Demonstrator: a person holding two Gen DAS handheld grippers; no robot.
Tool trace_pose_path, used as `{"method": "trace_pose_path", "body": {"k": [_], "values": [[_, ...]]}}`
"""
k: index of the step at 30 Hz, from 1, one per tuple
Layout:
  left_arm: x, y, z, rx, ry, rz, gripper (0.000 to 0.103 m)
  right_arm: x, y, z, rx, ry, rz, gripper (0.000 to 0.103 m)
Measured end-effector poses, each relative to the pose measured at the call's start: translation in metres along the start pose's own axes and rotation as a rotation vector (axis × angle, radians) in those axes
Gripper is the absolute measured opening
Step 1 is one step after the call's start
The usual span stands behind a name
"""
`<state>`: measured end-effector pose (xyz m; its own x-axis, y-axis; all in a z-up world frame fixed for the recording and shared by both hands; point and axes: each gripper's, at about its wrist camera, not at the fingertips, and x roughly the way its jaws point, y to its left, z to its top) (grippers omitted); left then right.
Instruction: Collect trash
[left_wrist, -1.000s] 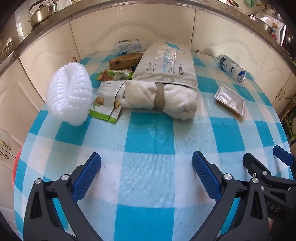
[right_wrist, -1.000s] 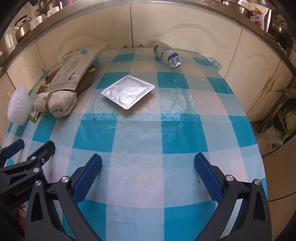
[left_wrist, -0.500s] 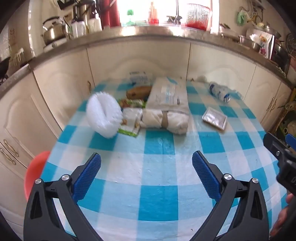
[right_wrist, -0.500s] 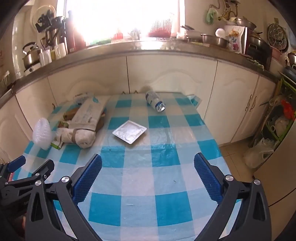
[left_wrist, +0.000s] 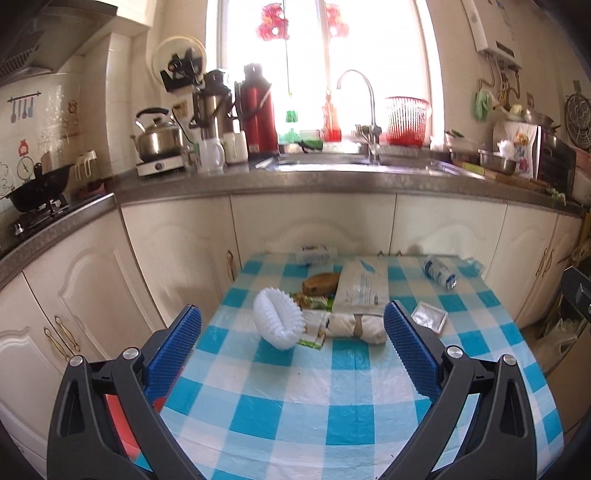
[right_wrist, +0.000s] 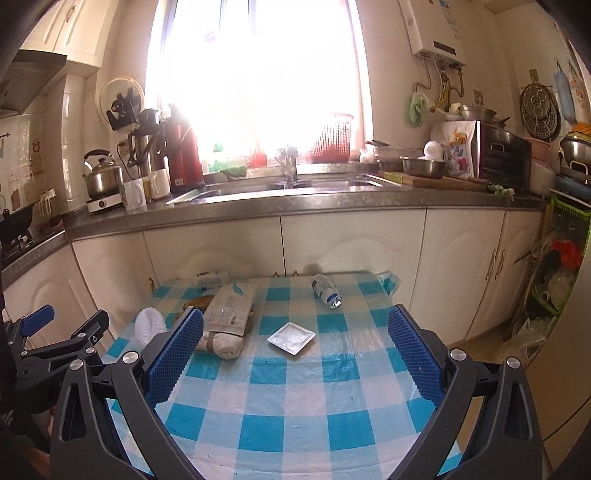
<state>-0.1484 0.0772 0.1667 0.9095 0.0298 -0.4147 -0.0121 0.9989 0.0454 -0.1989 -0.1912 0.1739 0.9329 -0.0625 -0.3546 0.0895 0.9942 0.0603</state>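
Observation:
Trash lies at the far end of the blue checked table: a white foam net, a green snack wrapper, a rolled white wad, a grey pouch, a foil tray and a plastic bottle. My left gripper hovers open over the near end, well short of them, holding nothing. My right gripper is open too and empty, with the foil tray and bottle beyond it. In the right wrist view the left gripper is at the left.
A second small bottle and a brown item lie near the table's back edge. Cream cabinets and a cluttered counter with a sink stand right behind. A red object sits low beside the table's left edge. Bags crowd the floor at the right.
Both grippers have drawn back from the table and tilted up, so the counter and window now show. The trash has not moved, and both stay open.

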Motion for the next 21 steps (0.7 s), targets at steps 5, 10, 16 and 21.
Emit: {"method": "trace_pose_path", "body": {"k": [5,10,16,21], "values": [[-0.024,0.009,0.011,-0.028,-0.057,0.007,0.099,-0.028,0.013,0.012,-0.009,-0.075,0.014,0.099],[-0.044,0.021,0.016,-0.05,-0.103,0.023,0.099,-0.046,0.023,0.017,-0.017,-0.118,0.042,0.099],[-0.062,0.033,0.021,-0.07,-0.143,0.042,0.099,-0.053,0.025,0.02,-0.01,-0.137,0.058,0.099],[-0.071,0.04,0.022,-0.081,-0.161,0.049,0.099,-0.067,0.033,0.022,-0.048,-0.193,0.059,0.099]]}}
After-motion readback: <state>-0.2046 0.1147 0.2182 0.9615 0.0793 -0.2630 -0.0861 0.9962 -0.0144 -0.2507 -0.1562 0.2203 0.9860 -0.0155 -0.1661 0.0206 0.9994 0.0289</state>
